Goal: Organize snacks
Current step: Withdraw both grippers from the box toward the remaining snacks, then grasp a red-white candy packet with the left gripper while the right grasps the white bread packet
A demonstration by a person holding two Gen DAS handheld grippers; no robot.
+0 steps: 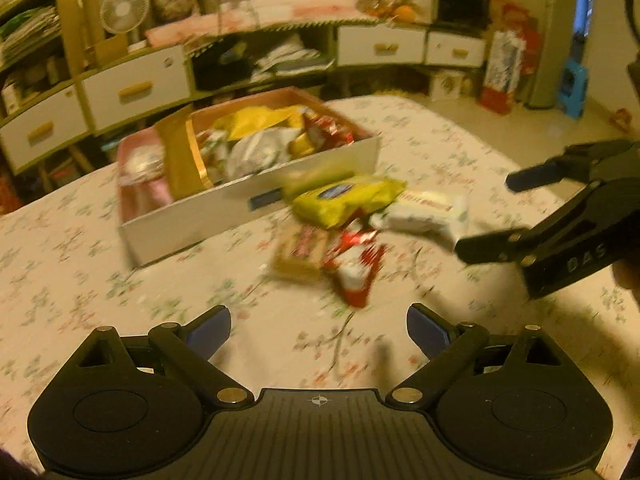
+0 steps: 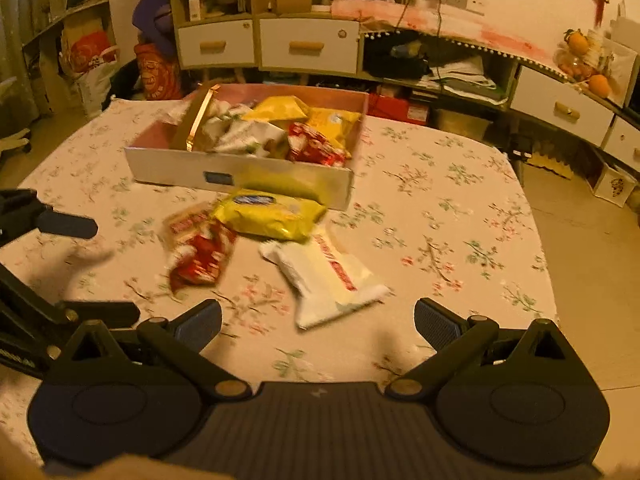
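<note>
My left gripper (image 1: 319,330) hangs low with its jaws spread wide and empty; my right gripper (image 2: 318,322), just beside it and angled inward, is likewise splayed apart, gripping nothing

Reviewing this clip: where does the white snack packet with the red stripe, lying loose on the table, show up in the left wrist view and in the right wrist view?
Left wrist view: the white packet lies right of centre, just right of the yellow packet, near the right gripper.
Right wrist view: the white packet lies at centre, below the yellow packet, ahead of the right gripper.
Shared landmark: the snack box behind both packets.
</note>
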